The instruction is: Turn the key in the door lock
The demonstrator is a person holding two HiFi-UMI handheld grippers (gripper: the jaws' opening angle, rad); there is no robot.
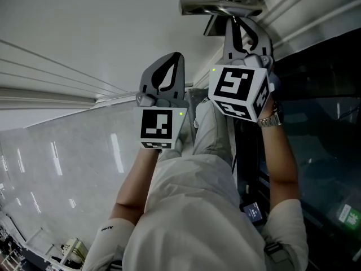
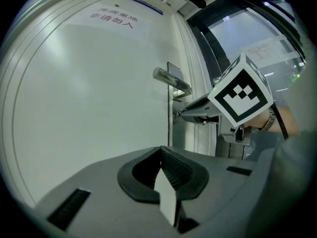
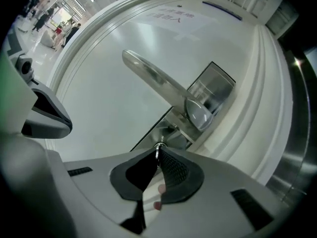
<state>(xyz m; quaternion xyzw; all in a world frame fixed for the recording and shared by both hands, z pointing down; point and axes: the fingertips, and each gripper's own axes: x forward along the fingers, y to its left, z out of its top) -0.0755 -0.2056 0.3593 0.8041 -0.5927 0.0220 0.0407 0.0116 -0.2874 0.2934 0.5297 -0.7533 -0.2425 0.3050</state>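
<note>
Right claw is clamped shut on the key, pinched at the very tips of the jaws. The key sits in the lock, just below the door handle, on the steel plate that runs down from the handle. Left claw is closed on nothing and idle, held well apart from the handle and off the door.

Handling read:
- The key looks like small, thin, stiff metal. It is light, so load comes only from the lock's resistance.
- Its faces are smooth, so it will likely slip or pivot in the pads if the pinch is shallow. The ribbed pads should help.
- Only the head of the key is exposed, so that is the one place to hold. Grip flat across both faces, as close to the lock as the jaws allow.
- Torque should go purely about the key's own axis. Any side load probably bends the blade or binds the lock.
- The handle lever hangs just above the claw body, so roll clearance looks tight on that side.
- The current bite seems tip-only, so I'd judge it marginal if the lock is stiff.
</note>
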